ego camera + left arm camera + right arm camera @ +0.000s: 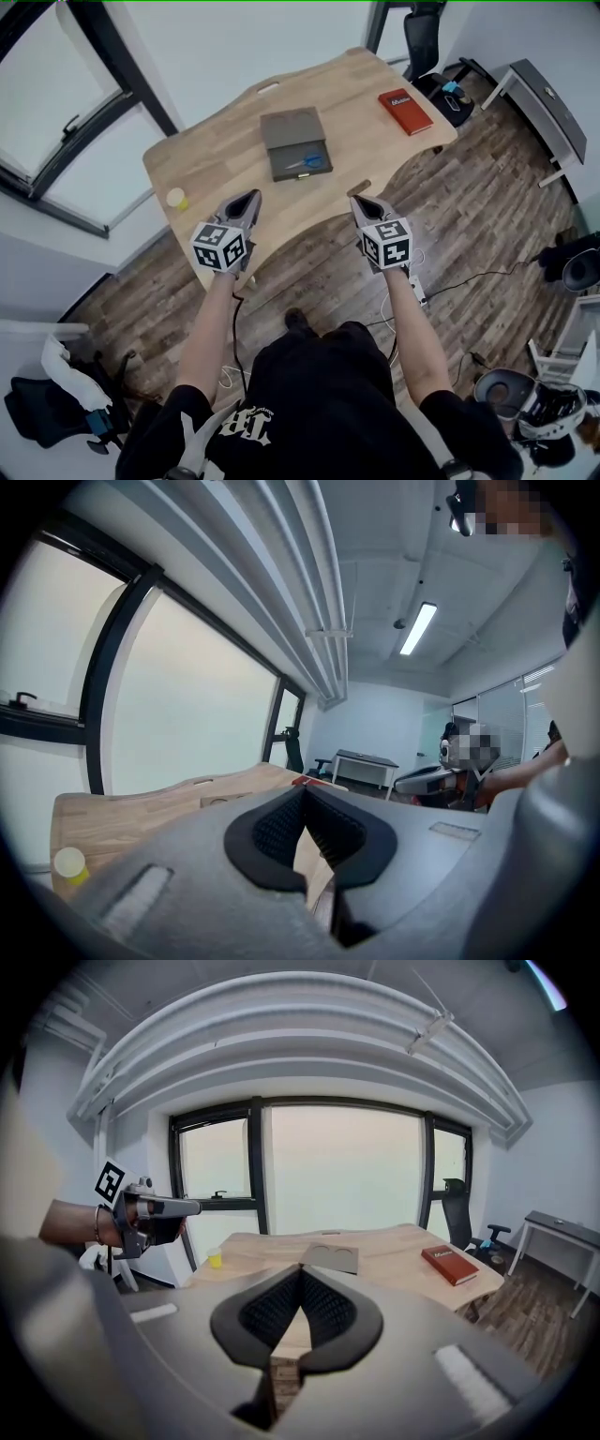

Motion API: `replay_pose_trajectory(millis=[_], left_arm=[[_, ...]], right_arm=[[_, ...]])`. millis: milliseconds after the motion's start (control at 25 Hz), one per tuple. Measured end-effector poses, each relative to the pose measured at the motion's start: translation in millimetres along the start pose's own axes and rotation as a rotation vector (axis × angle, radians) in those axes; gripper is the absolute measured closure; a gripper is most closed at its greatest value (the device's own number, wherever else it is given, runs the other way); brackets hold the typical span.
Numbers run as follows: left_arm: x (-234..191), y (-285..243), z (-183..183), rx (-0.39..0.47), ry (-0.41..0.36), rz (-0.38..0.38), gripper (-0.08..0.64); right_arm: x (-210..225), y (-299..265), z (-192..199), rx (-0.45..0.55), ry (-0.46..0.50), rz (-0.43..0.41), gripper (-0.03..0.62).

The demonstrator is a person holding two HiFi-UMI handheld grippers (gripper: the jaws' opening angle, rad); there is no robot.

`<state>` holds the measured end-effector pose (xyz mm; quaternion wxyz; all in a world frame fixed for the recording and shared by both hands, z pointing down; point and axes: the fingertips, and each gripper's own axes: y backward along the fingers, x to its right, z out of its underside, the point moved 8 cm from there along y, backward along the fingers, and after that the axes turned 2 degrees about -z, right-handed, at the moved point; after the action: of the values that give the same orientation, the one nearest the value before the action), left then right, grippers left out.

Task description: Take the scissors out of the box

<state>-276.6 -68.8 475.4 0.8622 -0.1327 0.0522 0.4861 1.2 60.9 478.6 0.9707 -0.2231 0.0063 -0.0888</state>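
A flat grey box lies open in the middle of the wooden table, its lid folded back towards the far side. Blue-handled scissors rest in its near half. Both grippers hover off the table's near edge, apart from the box. My left gripper points at the table left of the box, jaws shut and empty. My right gripper points at it from the right, also shut and empty. In the right gripper view the box shows only its raised lid; the scissors are hidden.
A red book lies at the table's far right. A small yellow cup stands near the left corner. Windows run along the left, office chairs and a white desk stand beyond the table. Cables lie on the wood floor.
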Motion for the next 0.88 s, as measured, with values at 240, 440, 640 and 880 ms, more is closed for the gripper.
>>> replay_pose_trajectory(millis=[240,440,640,880], left_arm=[[-2,-21,-2,-0.012,-0.004,0.021,0.558],[-3,-33,-2,-0.023,-0.011,0.025,0.558],[-5,-52,-4,-0.016,-0.013,-0.013,0.558],[-8,-95,-19,-0.011,-0.019,-0.075,0.558]], right_arm=[[15,-3,1,0.002,-0.012,0.015,0.588],[31,-12,1,0.006,-0.024,0.015,0.588],[54,-33,-4,0.02,-0.01,-0.027,0.588],[101,-70,-24,0.024,0.029,-0.104,0.588]])
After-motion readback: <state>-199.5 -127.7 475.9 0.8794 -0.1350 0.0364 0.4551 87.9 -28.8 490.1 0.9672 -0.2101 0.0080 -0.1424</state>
